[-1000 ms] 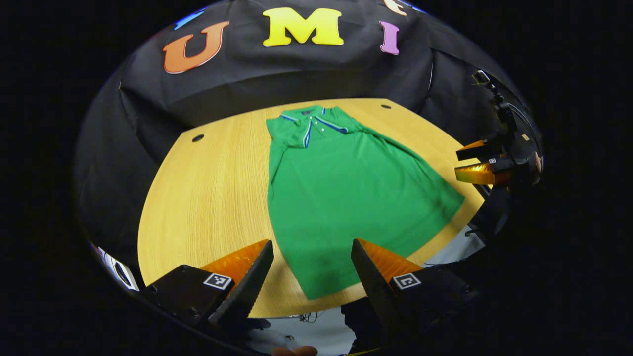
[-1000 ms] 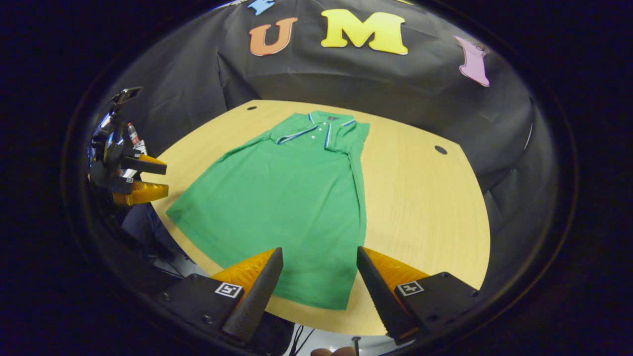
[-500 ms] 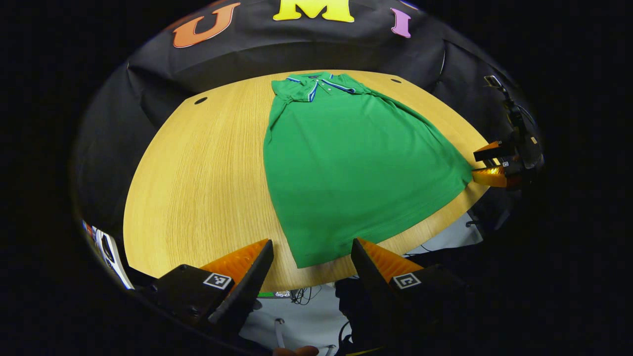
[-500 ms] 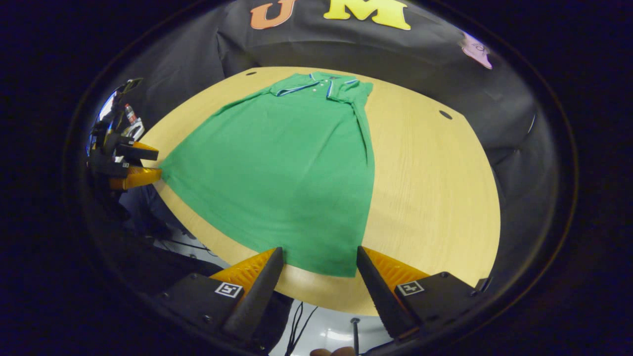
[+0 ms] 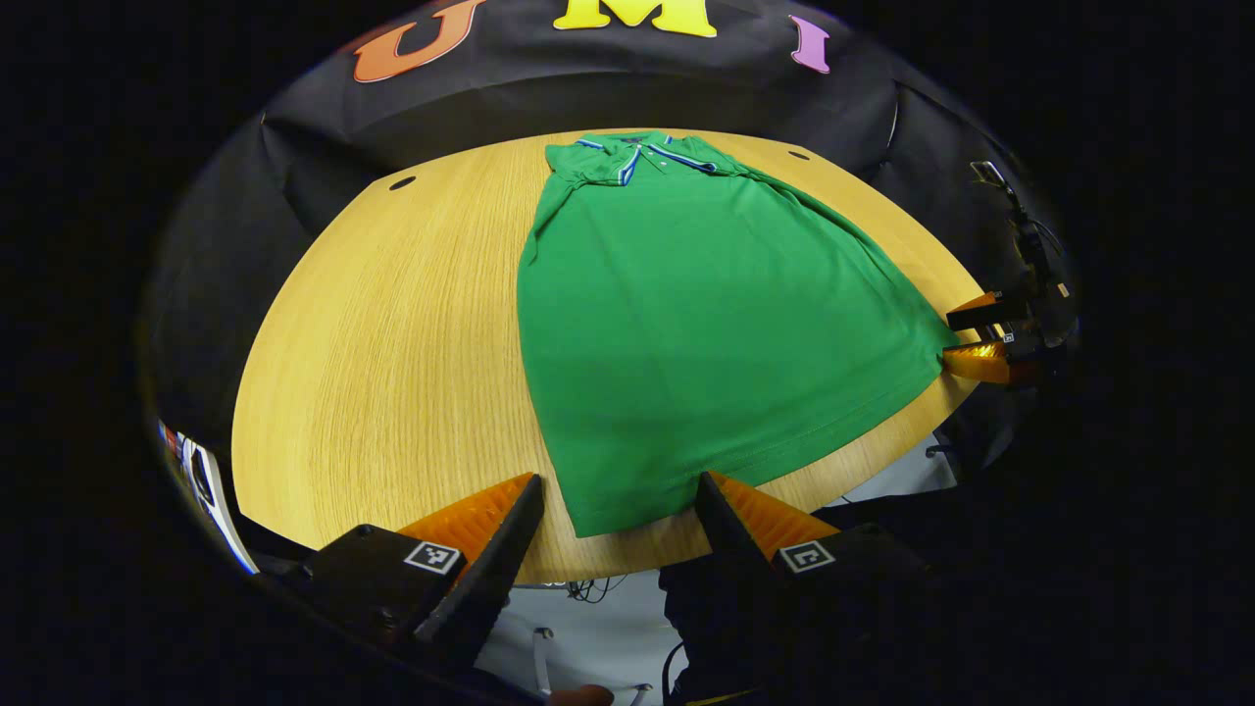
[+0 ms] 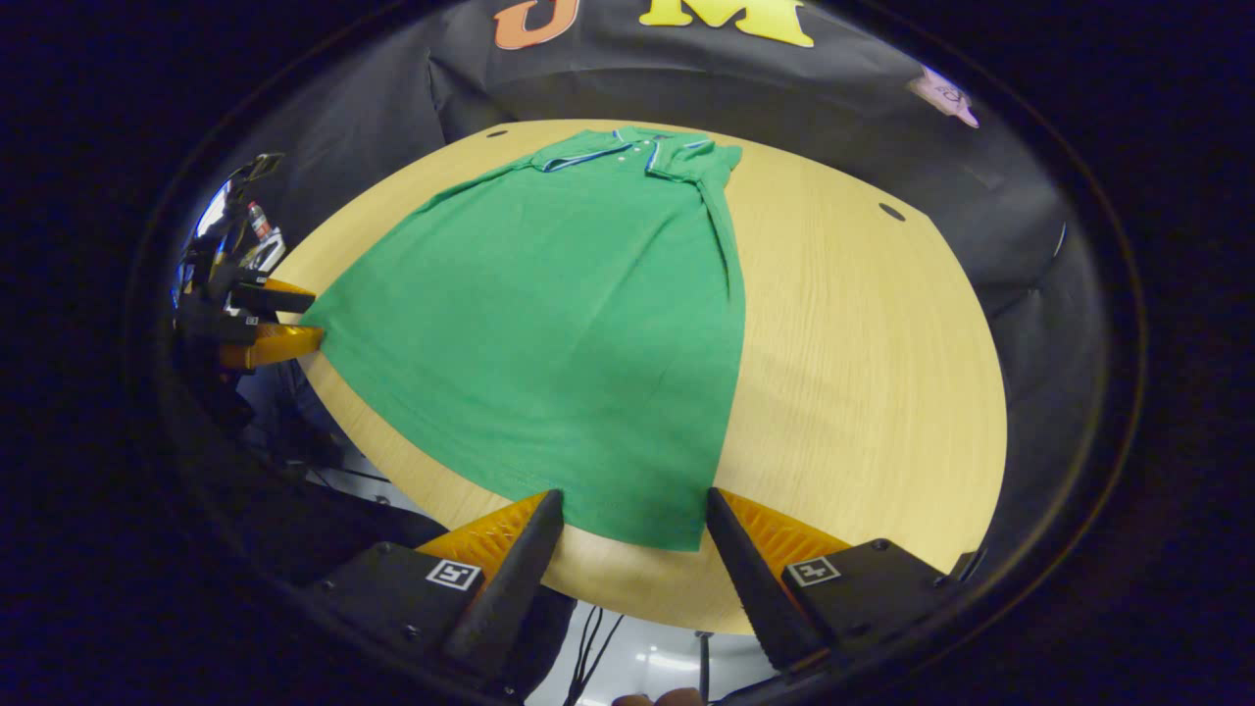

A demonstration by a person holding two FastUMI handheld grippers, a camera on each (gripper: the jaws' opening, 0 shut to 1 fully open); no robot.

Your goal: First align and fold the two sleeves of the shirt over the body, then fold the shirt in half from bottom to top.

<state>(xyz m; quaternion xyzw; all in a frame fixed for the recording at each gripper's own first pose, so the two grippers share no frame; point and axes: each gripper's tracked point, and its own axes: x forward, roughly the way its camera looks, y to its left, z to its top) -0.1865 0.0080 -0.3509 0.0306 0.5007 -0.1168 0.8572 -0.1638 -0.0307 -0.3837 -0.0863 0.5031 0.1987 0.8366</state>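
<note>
A green polo shirt lies flat on the wooden table, collar at the far end, both sleeves folded in over the body. In the left gripper view my left gripper stands open just short of the hem's near left corner, with the corner lying between the fingers' line. The right gripper shows at the hem's other corner, jaws apart. In the right gripper view the shirt spreads ahead, and my right gripper is open at the hem's right corner. The left gripper sits at the far left corner.
The table's near edge runs just under both grippers, with cables and pale floor below. Two small round holes mark the tabletop's far corners. Bare wood lies beside the shirt on either side. A black cloth wall rises behind the table.
Both grippers have drawn back toward the table's near edge and lowered to the hem corners. The shirt has stayed flat and still. Both stay open.
</note>
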